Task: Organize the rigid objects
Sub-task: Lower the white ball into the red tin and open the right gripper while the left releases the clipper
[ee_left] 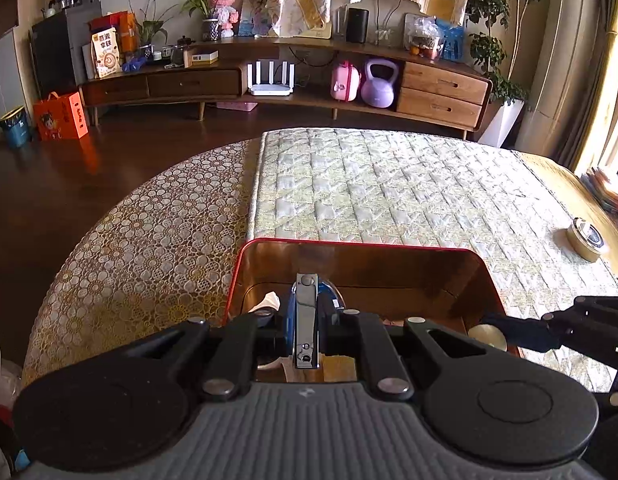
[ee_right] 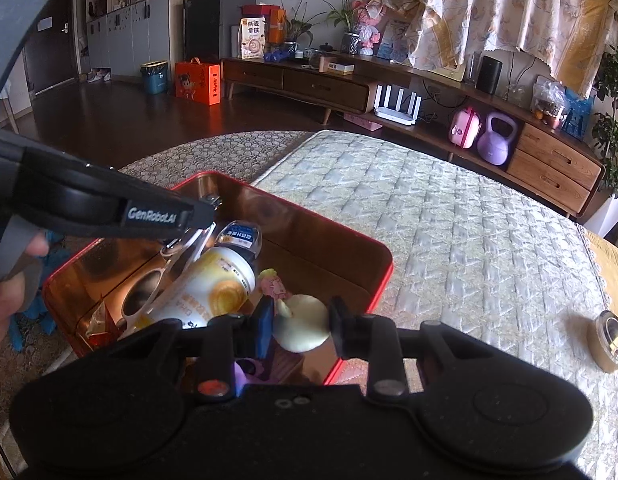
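An open red tin box (ee_left: 349, 245) (ee_right: 383, 280) sits on the quilted mat. My left gripper (ee_left: 307, 320) is shut on a silver nail clipper (ee_left: 307, 308), held upright over the near left part of the box. In the right wrist view the left gripper (ee_right: 207, 210) reaches in from the left above the box. My right gripper (ee_right: 301, 328) is shut on a pale cream rounded object (ee_right: 309, 316) over the box's near right corner. It enters the left wrist view (ee_left: 509, 330) from the right. Inside lie a yellow-white bottle (ee_right: 213, 292), a small blue-labelled bottle (ee_right: 241, 236) and a small figurine (ee_right: 273, 284).
The pale quilted mat (ee_left: 389, 184) covers the table over a lace cloth (ee_left: 149, 240). A round gold tin (ee_left: 585, 240) (ee_right: 611, 340) lies on the mat at the right. A person's hand (ee_right: 5, 300) holds the left gripper's handle. A wooden sideboard (ee_left: 441, 92) lines the far wall.
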A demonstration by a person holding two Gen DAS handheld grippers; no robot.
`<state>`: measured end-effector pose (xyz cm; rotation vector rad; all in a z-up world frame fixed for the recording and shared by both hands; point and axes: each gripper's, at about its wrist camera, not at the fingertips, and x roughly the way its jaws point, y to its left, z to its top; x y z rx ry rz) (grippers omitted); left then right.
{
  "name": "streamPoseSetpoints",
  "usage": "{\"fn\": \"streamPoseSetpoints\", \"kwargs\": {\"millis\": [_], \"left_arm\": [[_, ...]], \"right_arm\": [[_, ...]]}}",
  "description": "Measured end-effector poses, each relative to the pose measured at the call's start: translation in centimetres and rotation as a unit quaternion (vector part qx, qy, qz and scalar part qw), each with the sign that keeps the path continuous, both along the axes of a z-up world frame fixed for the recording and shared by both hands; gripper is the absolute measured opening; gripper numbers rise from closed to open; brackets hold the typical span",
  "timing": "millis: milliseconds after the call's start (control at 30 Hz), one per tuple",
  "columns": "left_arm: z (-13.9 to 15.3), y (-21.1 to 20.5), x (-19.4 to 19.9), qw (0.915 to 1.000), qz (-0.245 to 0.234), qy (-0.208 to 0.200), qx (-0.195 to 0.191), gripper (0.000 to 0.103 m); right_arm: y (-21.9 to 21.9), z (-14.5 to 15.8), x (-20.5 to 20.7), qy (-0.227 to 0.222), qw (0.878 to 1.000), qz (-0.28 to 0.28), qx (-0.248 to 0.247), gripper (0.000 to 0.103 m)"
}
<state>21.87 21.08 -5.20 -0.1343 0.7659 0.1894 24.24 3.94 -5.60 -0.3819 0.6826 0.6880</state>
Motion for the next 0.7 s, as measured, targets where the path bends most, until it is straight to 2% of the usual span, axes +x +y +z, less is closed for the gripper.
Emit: {"fn": "streamPoseSetpoints", "kwargs": {"millis": [167, 433, 567, 700], "left_arm": [[-0.8, -0.2, 1.6, 0.9999, -0.008, 0.008, -0.004, 0.011], [-2.6, -0.4, 3.0, 0.9991, -0.006, 0.043, -0.003, 0.011], [-2.7, -0.3, 2.9, 0.9992, -0.006, 0.040, -0.005, 0.011], [-2.6, -0.1, 2.7, 0.9991, 0.005, 0.038, -0.017, 0.011]], "right_arm": [[0.5, -0.6, -0.2, -0.007, 1.000, 0.016, -0.012, 0.029], [0.6, -1.1, -0.9, -0.008, 1.000, 0.026, -0.015, 0.032], [0.4, -0.9, -1.2, -0.003, 1.000, 0.026, -0.010, 0.034], [-0.2, -0.4, -1.5, 0.001, 1.000, 0.024, 0.001, 0.041]]}}
